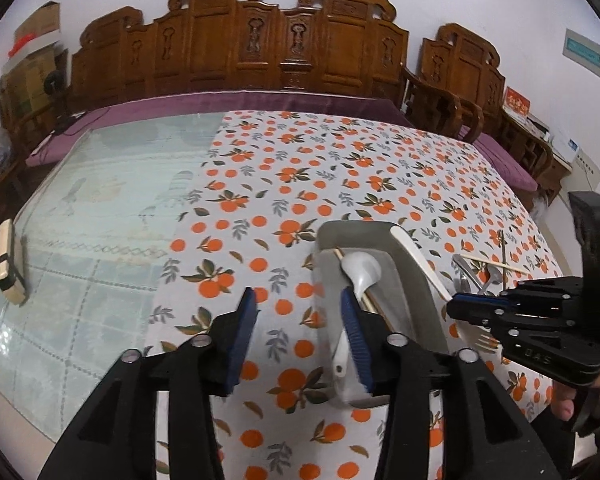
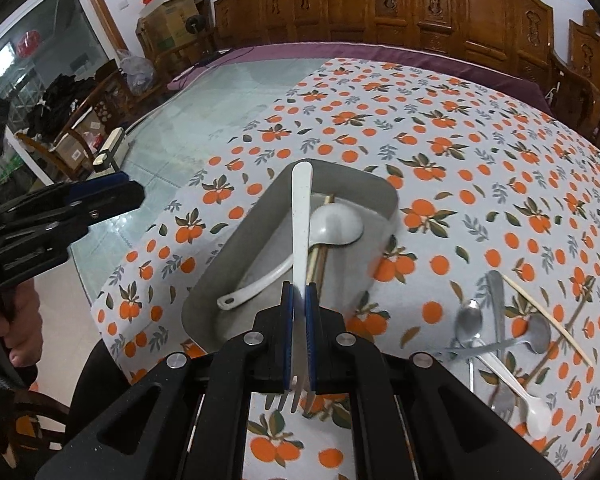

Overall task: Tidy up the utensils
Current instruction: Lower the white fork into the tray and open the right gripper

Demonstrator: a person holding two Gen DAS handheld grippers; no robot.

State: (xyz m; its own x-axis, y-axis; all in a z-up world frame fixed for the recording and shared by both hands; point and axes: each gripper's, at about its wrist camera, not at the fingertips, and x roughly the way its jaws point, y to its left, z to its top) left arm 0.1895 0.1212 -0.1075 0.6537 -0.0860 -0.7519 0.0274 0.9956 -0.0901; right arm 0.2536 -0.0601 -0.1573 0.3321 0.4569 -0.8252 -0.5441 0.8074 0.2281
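Note:
A grey rectangular tray (image 2: 228, 248) (image 1: 380, 236) sits on the orange-print tablecloth. In it lie a white ceramic spoon (image 2: 336, 224) (image 1: 362, 268) and a pair of chopsticks (image 2: 320, 256). My right gripper (image 2: 299, 292) (image 1: 460, 304) is shut on a white-handled fork (image 2: 302, 208). The fork's handle reaches forward over the tray and its tines (image 2: 296, 396) point back under the jaws. My left gripper (image 1: 298, 296) (image 2: 128, 196) hangs open just left of the tray, with only cloth between its fingers.
Right of the tray lies a loose heap: metal spoons (image 2: 470, 320), a single chopstick (image 2: 548, 316) and a white plastic spoon (image 2: 536, 412). A wooden block (image 1: 10, 264) rests on the glass tabletop at far left. Carved wooden benches (image 1: 284, 40) line the far side.

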